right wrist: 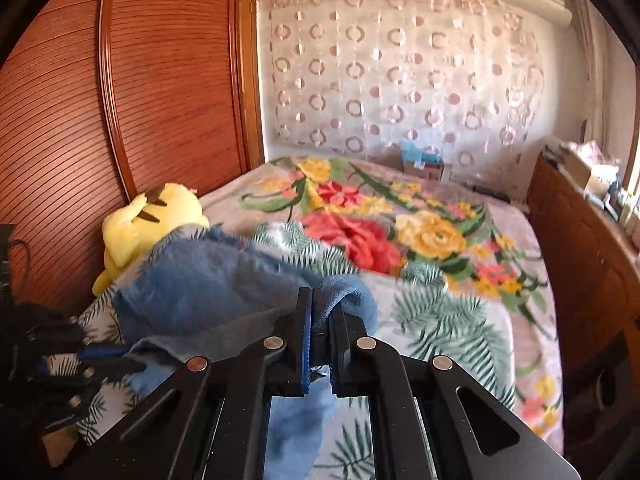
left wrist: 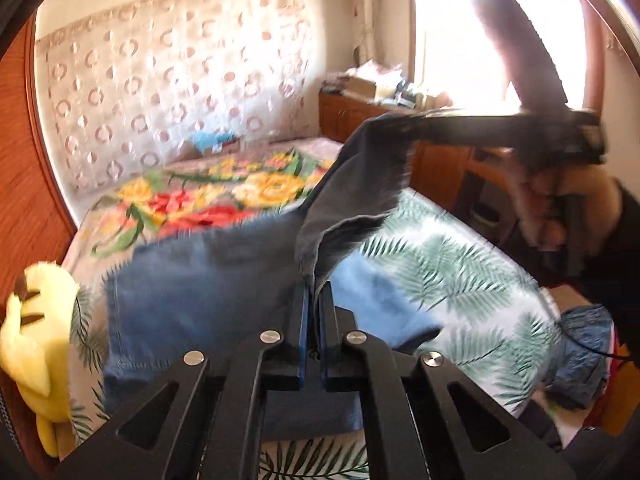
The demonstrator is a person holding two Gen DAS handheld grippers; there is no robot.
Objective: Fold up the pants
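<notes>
Gripping a pair of blue pants [left wrist: 208, 280] at two points, you hold the cloth up off the bed [left wrist: 460, 264] with a hand-held gripper in each hand. Your left hand-held gripper [left wrist: 315, 292] is clamped tight on a fold of the denim, the edge of the cloth pinched between its blue-lined pads and rising from them in a dark, raised flap. Your right hand-held gripper [right wrist: 322, 304] is likewise closed on a bunched hem of the pants [right wrist: 224, 280], which drapes over and hangs below its fingers. In the left wrist view that same right hand-held gripper [left wrist: 404, 124] appears high at the right, blurred, with your hand [left wrist: 560, 204] wrapped round its grip and the cloth stretched from it down toward the left one. The rest of the pants lies spread on a white sheet printed with green fern leaves [right wrist: 452, 320], which covers the near part of the bed. Beyond it lies a blanket with red and yellow flowers [right wrist: 384, 232]. A yellow plush toy [right wrist: 148, 224] sits at the bed's edge against a wooden wardrobe [right wrist: 120, 100], just beside the pants. A sheer curtain with ring patterns [right wrist: 400, 72] hangs behind the bed. A wooden cabinet [right wrist: 580, 232] stands along the right.
</notes>
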